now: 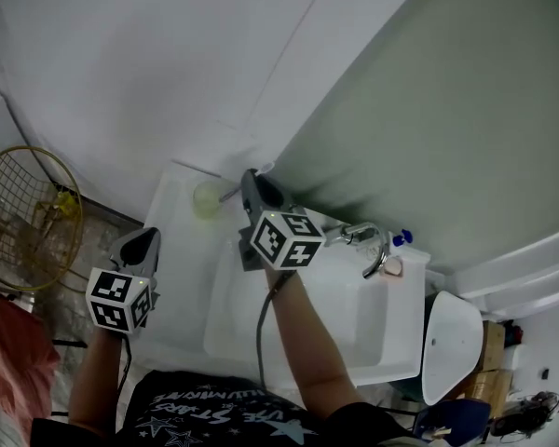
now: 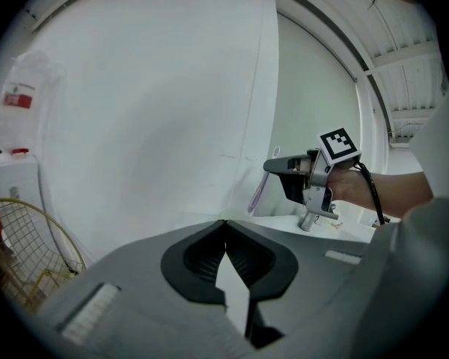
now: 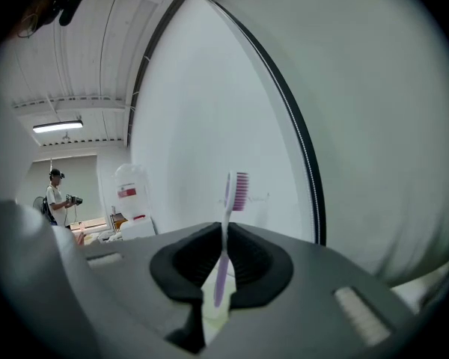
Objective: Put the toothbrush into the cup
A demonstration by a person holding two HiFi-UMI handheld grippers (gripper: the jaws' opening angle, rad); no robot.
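Tool, right (image 1: 252,182): jaws nearly together, clamped on the toothbrush handle, tips reaching toward the back left corner of the washbasin. The nearer of the two tools to the cup.

Tool, left (image 1: 142,242): jaws closed tip to tip, nothing between them. Held off the basin's left edge, well apart from the cup. Judged idle for the coming move.

Washbasin (image 1: 345,329): white, with a flat ledge along its left side that carries the cup.

Cup (image 1: 208,199): pale green, translucent, upright on the ledge. Just beside the right tool's tips, to their left in the head view, and lower.

Toothbrush (image 3: 226,238): lilac handle, pink bristles. Long axis near upright, bristles on top, handle end hanging below the jaws. Judged to need a short carry leftward over the cup's mouth, then lowering handle-first.
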